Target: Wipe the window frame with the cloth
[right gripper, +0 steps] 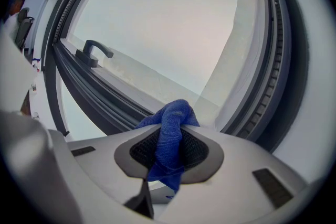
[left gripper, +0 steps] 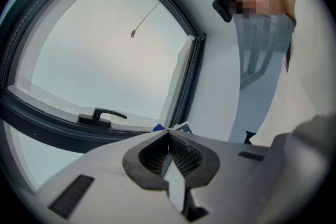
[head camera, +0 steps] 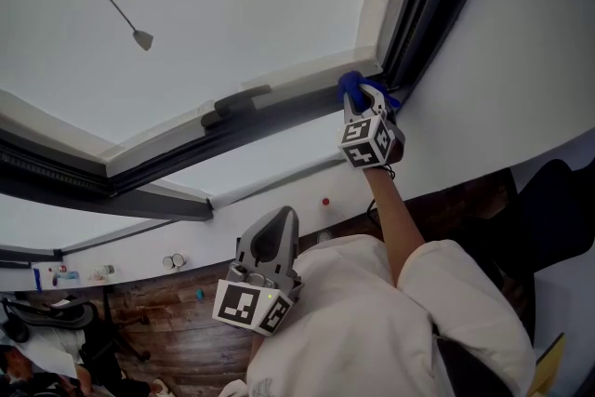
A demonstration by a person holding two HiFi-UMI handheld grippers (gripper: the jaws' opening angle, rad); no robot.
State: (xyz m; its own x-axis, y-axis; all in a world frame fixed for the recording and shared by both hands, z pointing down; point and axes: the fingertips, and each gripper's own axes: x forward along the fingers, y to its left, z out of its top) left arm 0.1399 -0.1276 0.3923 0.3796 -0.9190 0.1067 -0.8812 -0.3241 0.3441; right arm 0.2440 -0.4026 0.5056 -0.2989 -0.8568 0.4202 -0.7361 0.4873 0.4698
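The cloth is pinched between the fingers of the right gripper and held at the frame corner, upper right of the head view, where it is mostly hidden behind the gripper. The left gripper is held low centre, its fingers pressed together on nothing. A handle is seen on the frame, left of the cloth.

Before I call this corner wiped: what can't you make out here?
Whether the cloth touches the window frame: in the head view the right gripper covers that spot; in the right gripper view the bunched cloth does.
Dirt on the frame: too fine in every view.
Small items at the head view's lower left: too small to identify.
Left gripper view: the body of the left gripper hides all but a sliver of cloth.
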